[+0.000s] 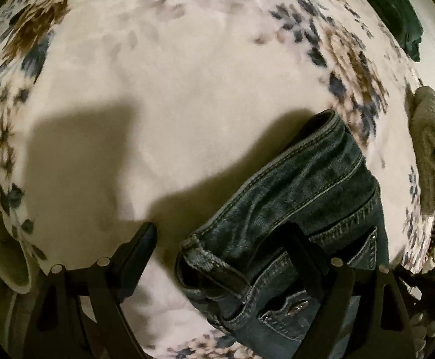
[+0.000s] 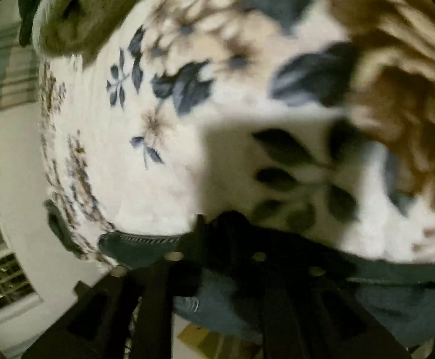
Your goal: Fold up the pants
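Blue denim pants lie on a white floral blanket, waistband and pocket rivets toward my left gripper. My left gripper is open, its left finger over bare blanket and its right finger over the denim near the waistband corner. In the right wrist view my right gripper is shut on a denim edge of the pants, held just above the blanket. The view is blurred.
A grey-green towel lies at the blanket's right edge, a dark green garment at the far right. A pale rolled cloth sits at the left edge. In the right wrist view a white wall and a floor vent show at left.
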